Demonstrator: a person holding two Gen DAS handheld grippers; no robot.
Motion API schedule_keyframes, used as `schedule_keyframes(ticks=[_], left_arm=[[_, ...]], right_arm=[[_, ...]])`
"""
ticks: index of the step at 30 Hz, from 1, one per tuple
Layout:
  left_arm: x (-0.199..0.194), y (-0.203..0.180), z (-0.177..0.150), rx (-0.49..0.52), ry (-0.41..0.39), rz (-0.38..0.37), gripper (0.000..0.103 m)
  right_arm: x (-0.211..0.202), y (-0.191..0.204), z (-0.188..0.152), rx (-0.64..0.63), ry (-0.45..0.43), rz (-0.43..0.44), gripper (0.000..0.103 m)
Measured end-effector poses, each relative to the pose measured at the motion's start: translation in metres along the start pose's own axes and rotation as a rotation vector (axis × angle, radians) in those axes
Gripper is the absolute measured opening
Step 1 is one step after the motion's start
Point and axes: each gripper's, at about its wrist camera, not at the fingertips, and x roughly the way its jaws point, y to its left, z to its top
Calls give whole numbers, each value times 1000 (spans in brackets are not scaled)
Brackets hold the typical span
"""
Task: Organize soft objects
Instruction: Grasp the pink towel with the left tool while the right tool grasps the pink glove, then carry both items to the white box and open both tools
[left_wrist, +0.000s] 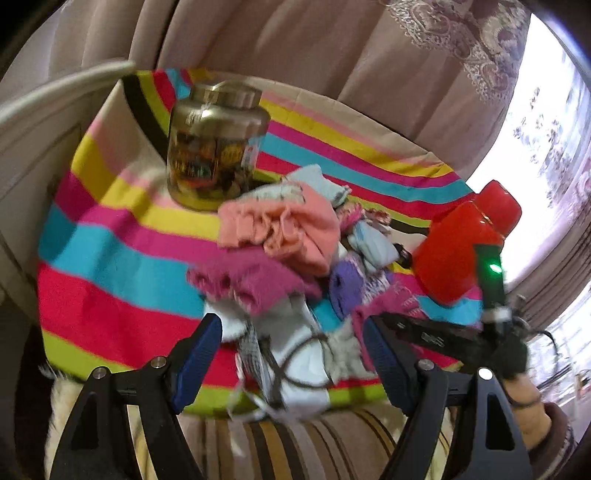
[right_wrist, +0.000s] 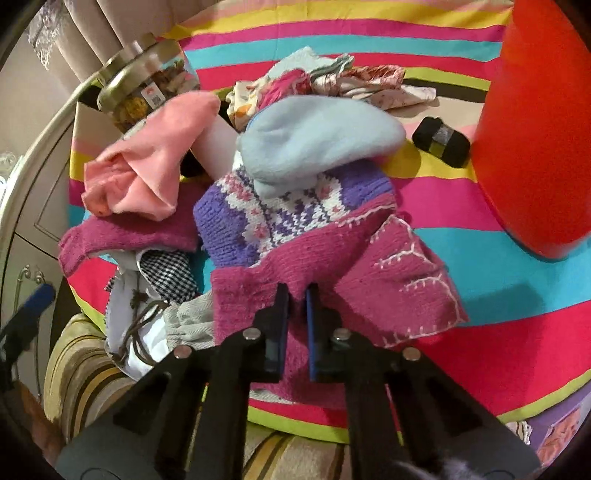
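Note:
A heap of soft clothes lies on a striped cloth (right_wrist: 517, 258). Among them are a magenta knit piece with white stitching (right_wrist: 388, 280), a purple and white knit (right_wrist: 236, 221), a light blue fleece (right_wrist: 317, 144) and a peach cloth (right_wrist: 155, 166). My right gripper (right_wrist: 297, 295) is shut on the near edge of the magenta knit, with the fabric pinched between its pads. My left gripper (left_wrist: 291, 332) is open and hangs over a white cloth with a brown cord (left_wrist: 295, 354) at the near side of the heap. Nothing is between its fingers (left_wrist: 207, 339).
A glass jar with a gold lid (left_wrist: 214, 144) stands behind the heap at the left. At the right is a tall red bottle (left_wrist: 458, 243), with a small black roll (right_wrist: 441, 146) beside it. Curtains hang behind. A striped cushion (left_wrist: 295, 443) lies below the table's near edge.

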Motion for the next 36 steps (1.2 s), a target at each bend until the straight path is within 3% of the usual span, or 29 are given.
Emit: schedule_keyframes(ticks=[6, 12, 13, 14, 16, 17, 19, 27, 36], left_arm=[[21, -7, 39, 46, -38, 44, 79], [69, -8, 73, 45, 12, 105, 79], [77, -7, 75, 52, 30, 115, 71], [87, -7, 77, 60, 52, 124, 53], [101, -3, 78, 67, 88, 121, 28], [105, -3, 78, 71, 90, 112, 20], [103, -3, 75, 84, 74, 111, 16], [46, -10, 83, 76, -109, 52, 14], [-7, -37, 78, 68, -204, -43, 14]], right_arm=[[-25, -9, -7, 19, -90, 4, 9], [-56, -14, -15, 27, -167, -1, 9], [-60, -14, -16, 26, -179, -3, 9], [-64, -14, -17, 24, -194, -5, 9], [-70, -11, -18, 14, -214, -16, 9], [-71, -11, -19, 9, -221, -21, 9], [-76, -8, -20, 4, -231, -30, 9], [-92, -10, -23, 17, -263, -39, 9], [-132, -28, -45, 57, -309, -51, 9]])
